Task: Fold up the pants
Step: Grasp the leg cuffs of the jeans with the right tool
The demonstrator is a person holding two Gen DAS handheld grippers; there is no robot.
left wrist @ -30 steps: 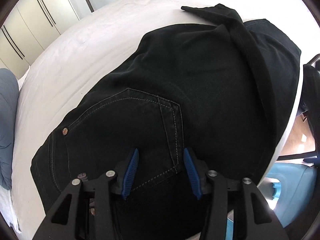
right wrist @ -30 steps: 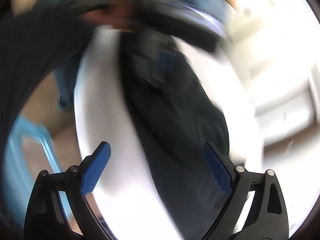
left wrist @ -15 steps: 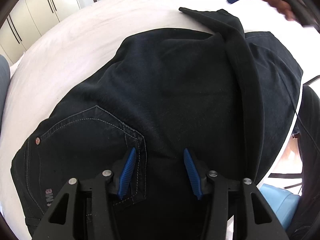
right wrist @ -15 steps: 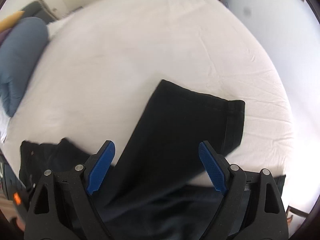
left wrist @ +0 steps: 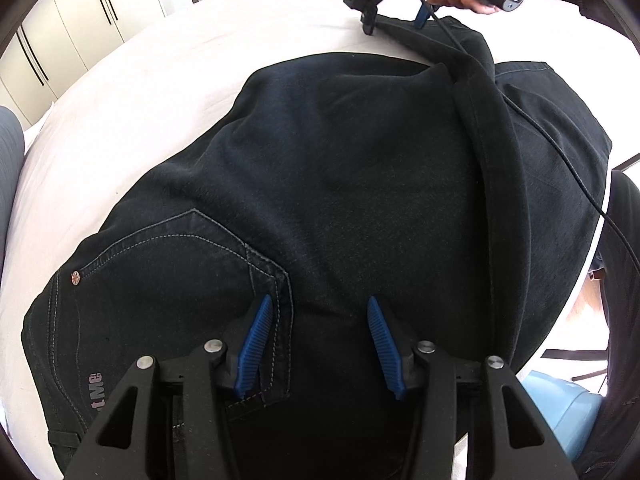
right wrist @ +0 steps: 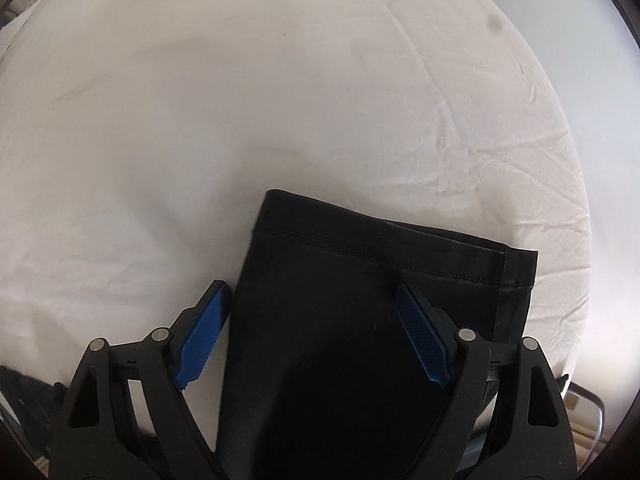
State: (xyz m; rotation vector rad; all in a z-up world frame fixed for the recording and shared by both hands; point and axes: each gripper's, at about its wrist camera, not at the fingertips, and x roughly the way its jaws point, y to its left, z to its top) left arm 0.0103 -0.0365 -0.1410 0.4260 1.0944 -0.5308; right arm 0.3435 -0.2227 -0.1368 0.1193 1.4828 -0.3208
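Black jeans (left wrist: 340,184) lie on a white bed (left wrist: 160,60), back pocket (left wrist: 172,268) at the lower left. One leg is folded up along the right side, and its hem end (right wrist: 380,248) lies flat on the sheet. My left gripper (left wrist: 316,308) is open, low over the seat of the jeans beside the pocket's edge. My right gripper (right wrist: 312,304) is open and straddles the leg's hem end, one finger on the sheet at the left, one over the fabric. In the left wrist view it shows at the top right (left wrist: 396,12), held by a hand.
The white sheet (right wrist: 280,100) stretches beyond the hem, with wrinkles at the right. White cupboards (left wrist: 72,28) stand behind the bed. A grey-blue pillow (left wrist: 8,172) lies at the left edge. A blue object (left wrist: 568,412) sits off the bed at lower right.
The right gripper swung from a blurred view onto the leg's hem end and came down close over it. The left gripper shifted slightly over the seat, staying open.
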